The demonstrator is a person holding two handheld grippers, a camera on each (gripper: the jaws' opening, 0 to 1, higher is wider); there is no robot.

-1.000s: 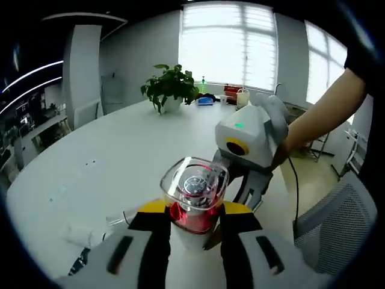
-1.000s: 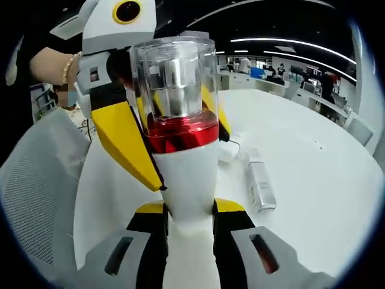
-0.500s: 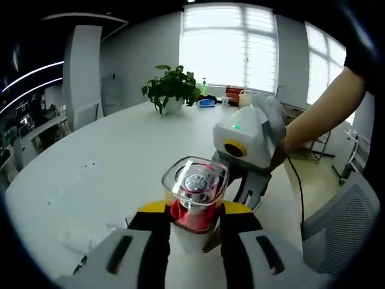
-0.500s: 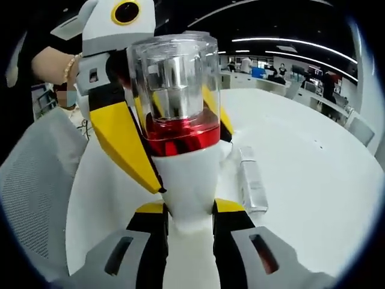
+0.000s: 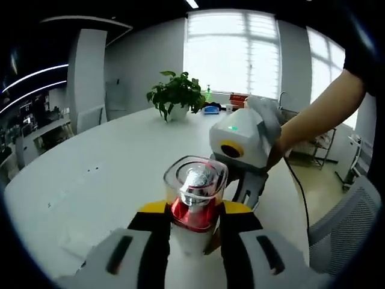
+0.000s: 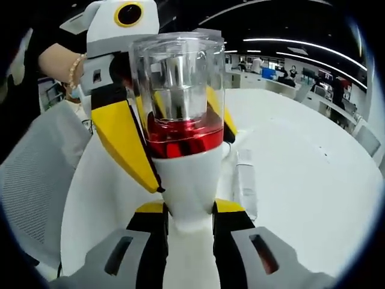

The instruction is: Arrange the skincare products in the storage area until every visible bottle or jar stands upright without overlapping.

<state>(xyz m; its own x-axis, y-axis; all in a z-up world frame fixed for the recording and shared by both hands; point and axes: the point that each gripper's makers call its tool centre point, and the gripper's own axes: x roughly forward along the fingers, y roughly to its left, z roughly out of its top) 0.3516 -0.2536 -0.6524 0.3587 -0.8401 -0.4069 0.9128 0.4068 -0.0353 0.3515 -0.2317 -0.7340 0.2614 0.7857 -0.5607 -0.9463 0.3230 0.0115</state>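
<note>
Skincare bottle (image 6: pixel 183 174), white-bodied with a red metallic collar and a clear cap, is being held up above the white table (image 6: pixel 301 180) by both grippers at once. In the right gripper view the right gripper (image 6: pixel 187 224) is clamping its jaws on the bottle's white lower body, while the left gripper (image 6: pixel 165 135), coming in from 11 o'clock, is pinching the bottle at the red collar with its yellow-faced jaws. In the left gripper view the left gripper (image 5: pixel 191 218) is squeezing the same bottle (image 5: pixel 194 205) at the collar, cap pointing away, and the right gripper (image 5: pixel 243 150) is sitting just past it at 1 o'clock, a person's forearm (image 5: pixel 319 117) reaching in from 2 o'clock. A slim silvery tube (image 6: pixel 245 180) is lying flat on the table at 3 o'clock of the bottle in the right gripper view. A potted plant (image 5: pixel 176 96) is standing far off at 12 o'clock in the left gripper view.
</note>
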